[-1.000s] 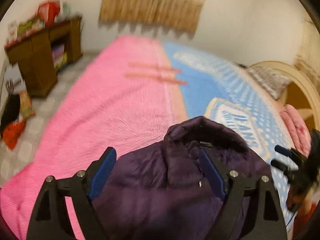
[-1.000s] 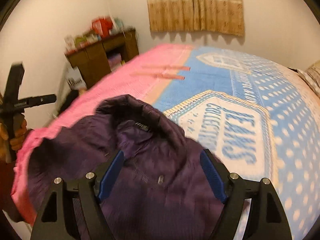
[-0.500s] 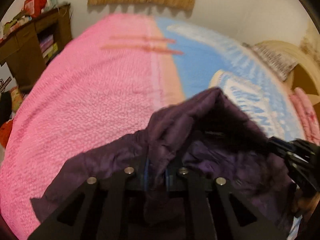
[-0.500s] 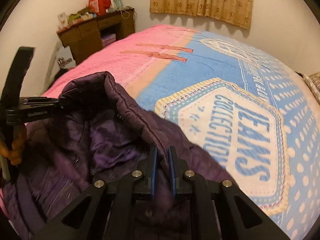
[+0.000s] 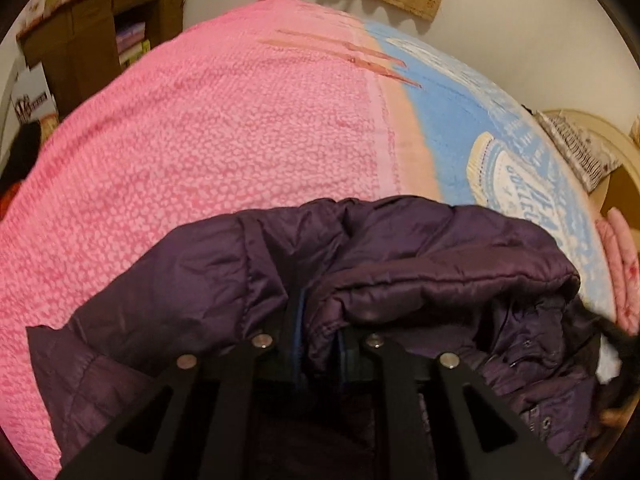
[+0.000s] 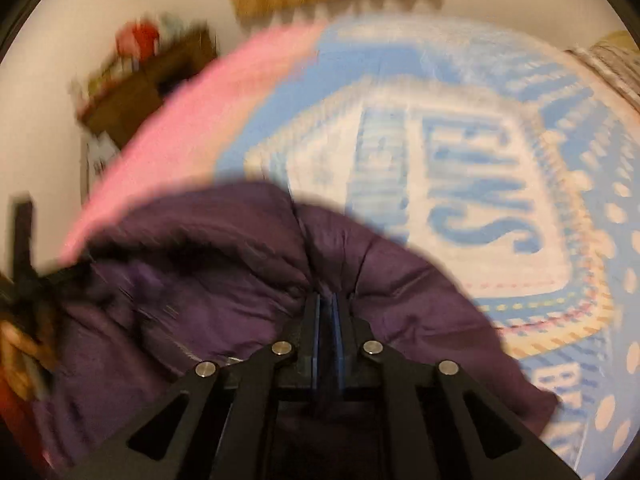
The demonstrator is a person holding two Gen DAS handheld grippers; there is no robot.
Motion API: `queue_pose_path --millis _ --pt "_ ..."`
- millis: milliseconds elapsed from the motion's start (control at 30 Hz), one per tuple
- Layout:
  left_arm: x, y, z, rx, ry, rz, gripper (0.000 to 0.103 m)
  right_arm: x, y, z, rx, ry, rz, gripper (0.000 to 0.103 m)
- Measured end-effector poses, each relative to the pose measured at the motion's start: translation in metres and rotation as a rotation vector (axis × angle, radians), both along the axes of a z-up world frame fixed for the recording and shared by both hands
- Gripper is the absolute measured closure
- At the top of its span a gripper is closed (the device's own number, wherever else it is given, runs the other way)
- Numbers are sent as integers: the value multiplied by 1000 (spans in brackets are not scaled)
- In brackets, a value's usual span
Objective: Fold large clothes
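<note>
A dark purple padded jacket [image 5: 400, 248] lies bunched on the near edge of the bed. My left gripper [image 5: 318, 320] points down into it with a thick fold of the fabric pinched between its blue pads; its jaws are opening slightly, the fabric still between them. In the blurred right wrist view my right gripper [image 6: 326, 300] is shut on another fold of the jacket [image 6: 220, 272]. The left gripper [image 6: 24, 272] and the hand holding it show at that view's left edge. The fingertips of both grippers are buried in the cloth.
The bed cover is pink [image 5: 200, 140] on the left and blue with white lettering [image 6: 480, 160] on the right. A brown wooden desk [image 5: 92, 40] stands by the far left wall. A curved headboard [image 5: 600, 132] and a pink folded item [image 5: 620, 272] sit at the right.
Both grippers were wide open above the jacket, then sank onto it and closed on folds of fabric. The jacket has bunched up, and the right view has rolled and blurred.
</note>
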State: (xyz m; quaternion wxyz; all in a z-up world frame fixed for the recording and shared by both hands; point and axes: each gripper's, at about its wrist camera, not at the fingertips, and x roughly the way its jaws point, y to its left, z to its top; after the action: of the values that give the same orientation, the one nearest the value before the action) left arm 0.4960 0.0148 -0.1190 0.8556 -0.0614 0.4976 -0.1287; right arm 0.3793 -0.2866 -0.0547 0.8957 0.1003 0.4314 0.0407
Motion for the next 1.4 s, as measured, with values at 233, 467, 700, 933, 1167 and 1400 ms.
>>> queue_pose_path --millis 233,467,700,933,1167,1400 --pt "1 1 0 38 -24 1 83 17 58 66 24 -162 90 97" --pt "-26 31 32 -97 -42 62 57 67 48 -39 229 108 103 96" --pt "-35 -14 95 -116 -183 -9 43 68 16 -64 515 147 86 96" --pt "16 -56 17 129 -69 62 37 64 26 -64 452 129 91 96" --pt "20 -54 3 165 -55 85 36 67 27 -64 460 131 88 96" --pt "-41 -14 88 -47 -185 -91 29 -9 27 22 407 -215 136 93"
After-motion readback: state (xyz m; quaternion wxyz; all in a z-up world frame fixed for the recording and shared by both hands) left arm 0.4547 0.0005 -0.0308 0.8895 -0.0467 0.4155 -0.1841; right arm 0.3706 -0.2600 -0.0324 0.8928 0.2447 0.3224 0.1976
